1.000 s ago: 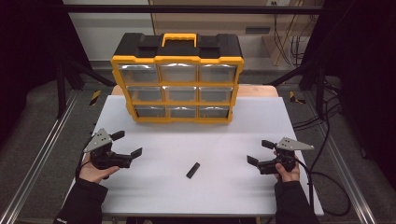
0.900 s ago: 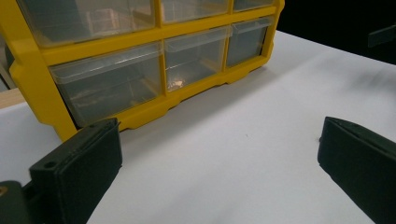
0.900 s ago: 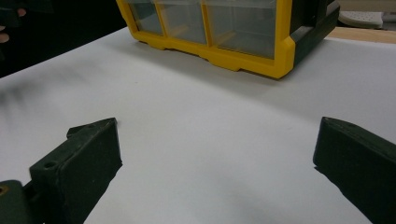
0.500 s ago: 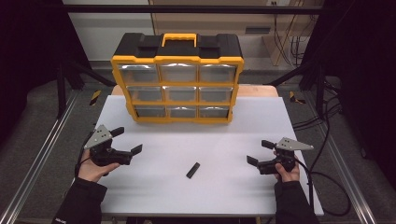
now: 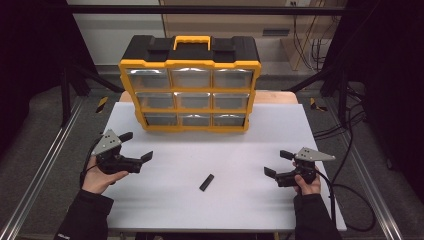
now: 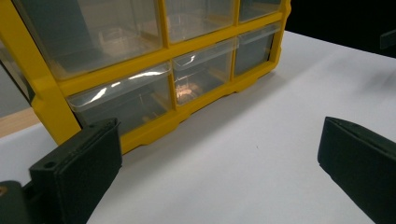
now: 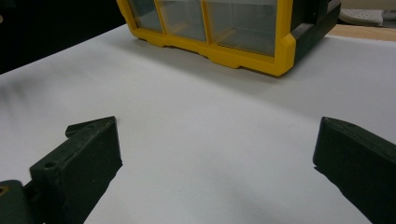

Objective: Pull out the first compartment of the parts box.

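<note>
At the lower left of the high view, my left gripper (image 5: pixel 136 148) has lifted off the table and swung up toward the organizer since a second ago, jaws spread wide and holding nothing. I read that as the start of a reach for the bottom row of drawers; in the left gripper view the yellow drawer organizer (image 6: pixel 154 88) sits close ahead at the upper left, its clear fronts shut. My right gripper (image 5: pixel 276 164) at the lower right has not shifted, jaws likewise spread and empty. The small black piece (image 5: pixel 206 182) lies untouched at bottom centre, between the two grippers and well apart from both. The white table (image 5: pixel 320 125) is open all round; its near and side edges lie close beside my hands.
</note>
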